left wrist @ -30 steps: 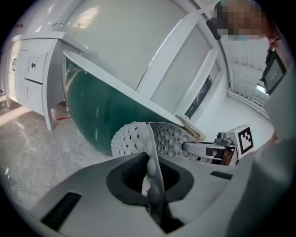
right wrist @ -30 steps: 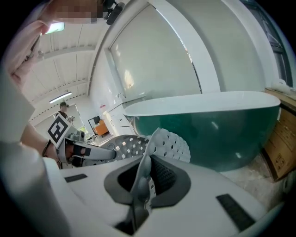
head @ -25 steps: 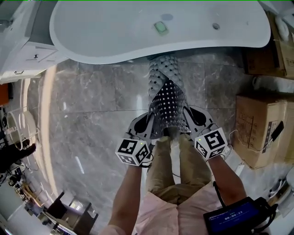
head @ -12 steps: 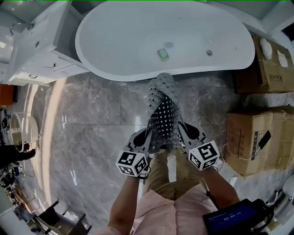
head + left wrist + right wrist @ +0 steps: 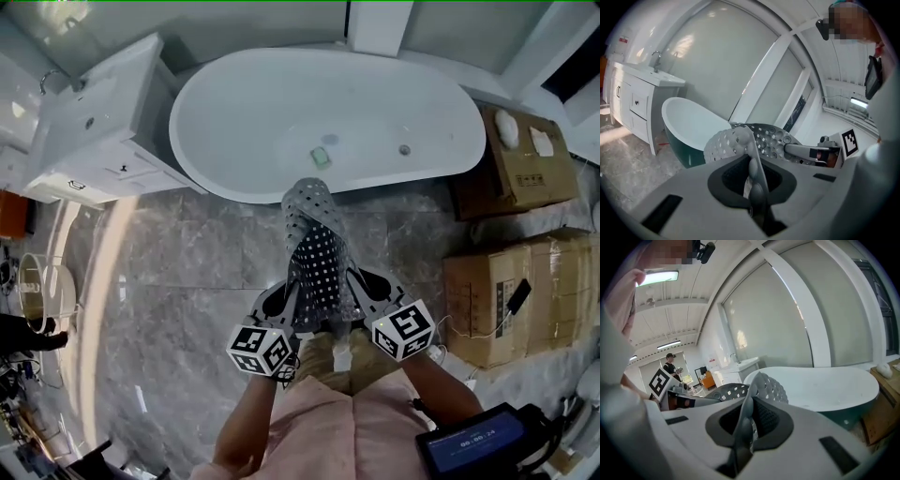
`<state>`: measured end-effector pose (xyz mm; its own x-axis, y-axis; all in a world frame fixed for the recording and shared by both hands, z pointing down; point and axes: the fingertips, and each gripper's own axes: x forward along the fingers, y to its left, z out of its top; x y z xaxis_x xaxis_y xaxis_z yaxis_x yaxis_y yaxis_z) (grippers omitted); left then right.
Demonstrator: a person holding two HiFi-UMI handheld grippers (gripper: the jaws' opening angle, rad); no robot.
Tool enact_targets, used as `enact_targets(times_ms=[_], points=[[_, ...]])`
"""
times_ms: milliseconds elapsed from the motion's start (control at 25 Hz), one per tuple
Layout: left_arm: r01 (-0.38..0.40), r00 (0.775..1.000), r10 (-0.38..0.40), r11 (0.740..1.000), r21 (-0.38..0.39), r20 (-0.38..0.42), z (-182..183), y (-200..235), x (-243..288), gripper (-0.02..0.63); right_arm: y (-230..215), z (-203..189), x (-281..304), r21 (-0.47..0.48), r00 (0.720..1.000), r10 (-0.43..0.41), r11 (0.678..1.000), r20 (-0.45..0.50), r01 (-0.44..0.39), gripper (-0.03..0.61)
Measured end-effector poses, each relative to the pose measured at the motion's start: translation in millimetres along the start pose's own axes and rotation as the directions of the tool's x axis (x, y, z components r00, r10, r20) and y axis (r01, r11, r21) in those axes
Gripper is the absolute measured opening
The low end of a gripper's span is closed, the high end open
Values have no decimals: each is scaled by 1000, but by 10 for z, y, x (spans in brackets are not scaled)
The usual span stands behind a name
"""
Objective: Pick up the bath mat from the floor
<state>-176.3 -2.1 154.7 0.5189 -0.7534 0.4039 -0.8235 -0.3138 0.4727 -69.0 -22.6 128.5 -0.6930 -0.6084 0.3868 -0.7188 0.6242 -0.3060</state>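
The bath mat [image 5: 314, 246] is grey, perforated and studded with suction cups. It hangs folded lengthwise in front of the person, lifted off the marble floor [image 5: 169, 272], its far end toward the tub. My left gripper [image 5: 289, 302] is shut on the mat's near left edge, and my right gripper [image 5: 354, 289] is shut on the near right edge. In the left gripper view the mat's edge [image 5: 753, 165] runs pinched between the jaws, with the right gripper [image 5: 811, 151] beside it. In the right gripper view the mat [image 5: 761, 385] rises from the shut jaws.
A white oval bathtub [image 5: 328, 122] with a small green item [image 5: 321, 157] inside stands ahead. A white vanity with a sink [image 5: 84, 122] is at the left. Cardboard boxes [image 5: 497, 300] are stacked along the right. A dark screen device [image 5: 478, 445] hangs at the person's waist.
Both grippers and the mat have risen together. The tub and floor look farther below, and more of the room shows. The grips have not changed.
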Motion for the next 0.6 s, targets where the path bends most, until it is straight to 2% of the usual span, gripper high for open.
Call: enact_targets(times_ms=[240, 600], points=[[-24, 998, 25, 1000, -9, 56, 318, -95, -178, 37, -65, 332, -197, -4, 999, -14, 1000, 50, 14, 26], [-129, 985, 123, 991, 44, 119, 396, -395, -489, 37, -222, 496, -884, -35, 996, 1, 999, 86, 2, 26]])
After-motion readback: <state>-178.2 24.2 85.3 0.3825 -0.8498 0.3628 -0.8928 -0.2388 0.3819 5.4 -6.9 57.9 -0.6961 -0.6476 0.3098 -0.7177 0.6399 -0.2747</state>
